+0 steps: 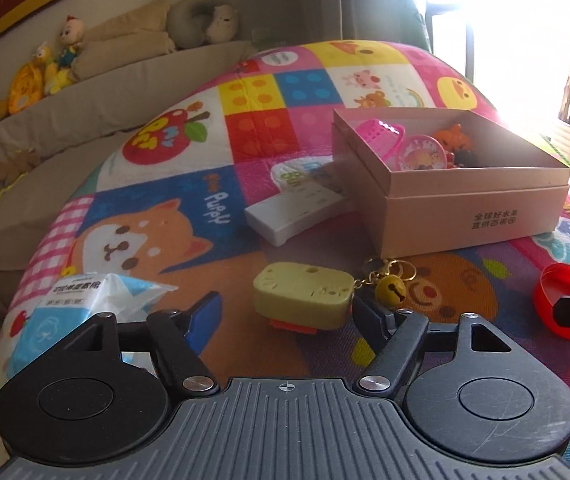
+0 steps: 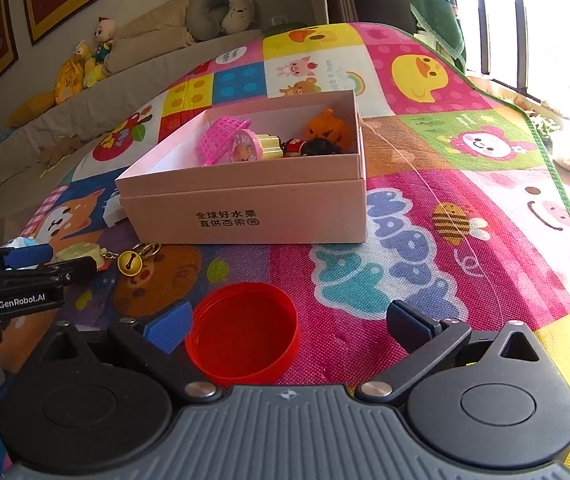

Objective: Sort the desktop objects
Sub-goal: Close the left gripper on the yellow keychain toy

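Left wrist view has the left claw (image 1: 287,312) half closed around a pale yellow block (image 1: 303,294), a rounded, cheese-like keychain piece with small holes and an orange underside. Its right finger lies against the block's end, but a clear gap remains on the left, so the block is between the fingers and not yet gripped. A brass bell (image 1: 391,290) on gold rings hangs off the block's right end. Right wrist view shows the right claw (image 2: 299,326) spread wide, its left blue pad beside a red plastic lid (image 2: 243,332), round, shallow and glossy; nothing is held.

Beyond both, further away, sits the pink cardboard box (image 2: 245,204), matte, square-cornered, with printed characters on its front. Inside already lie a pink mesh basket (image 2: 221,138), a small round pink clock (image 2: 243,148), an orange pumpkin toy (image 2: 327,128) and some smaller dark pieces. So sorting looks partly done: several toys are boxed, while the block, bell, lid, a white rectangular case (image 1: 293,214) left of the box and a soft tissue pack (image 1: 85,304) at near left still wait.

All of it rests on a quilted cartoon-print mat (image 2: 445,200) spread over the desk.
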The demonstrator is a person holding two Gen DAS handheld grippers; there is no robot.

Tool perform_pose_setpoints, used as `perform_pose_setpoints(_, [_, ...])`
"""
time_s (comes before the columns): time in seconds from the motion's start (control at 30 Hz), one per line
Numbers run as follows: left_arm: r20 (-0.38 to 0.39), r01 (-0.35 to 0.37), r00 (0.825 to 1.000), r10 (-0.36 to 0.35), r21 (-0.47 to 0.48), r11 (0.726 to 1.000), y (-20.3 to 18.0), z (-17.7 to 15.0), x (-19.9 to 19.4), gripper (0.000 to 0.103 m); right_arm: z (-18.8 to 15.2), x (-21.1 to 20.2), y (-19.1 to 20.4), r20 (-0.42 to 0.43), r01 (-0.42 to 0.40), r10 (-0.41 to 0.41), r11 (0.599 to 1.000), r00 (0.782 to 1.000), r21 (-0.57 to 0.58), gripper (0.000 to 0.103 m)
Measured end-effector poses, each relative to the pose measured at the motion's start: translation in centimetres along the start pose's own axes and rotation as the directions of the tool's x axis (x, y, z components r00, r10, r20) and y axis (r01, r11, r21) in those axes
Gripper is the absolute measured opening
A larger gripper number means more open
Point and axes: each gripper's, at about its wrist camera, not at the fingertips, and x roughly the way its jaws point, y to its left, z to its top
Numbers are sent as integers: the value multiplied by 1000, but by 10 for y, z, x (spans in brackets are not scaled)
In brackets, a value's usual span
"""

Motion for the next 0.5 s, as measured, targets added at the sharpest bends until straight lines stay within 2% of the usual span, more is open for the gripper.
perform_pose_setpoints(0.07, [-6, 26, 1000, -26, -31, 999, 6, -1, -1, 79, 1, 5, 13, -27, -5, 3, 997, 1000, -73, 103])
perform_pose_setpoints(0.17, [5, 50, 999, -50, -40, 998, 9, -1, -2, 87, 3, 12, 23, -59, -9, 3, 993, 998, -116, 101])
perform_pose_setpoints(0.37, [-2, 70, 998, -70, -1, 998, 5, 8, 13, 86, 0, 9, 28, -42, 7, -13, 989, 999, -146, 83])
perform_pose_setpoints(0.5, [-19, 77, 997, -76, 10, 997, 4, 15, 25, 80, -2, 7, 33, -32, 12, -17, 985, 999, -170, 77])
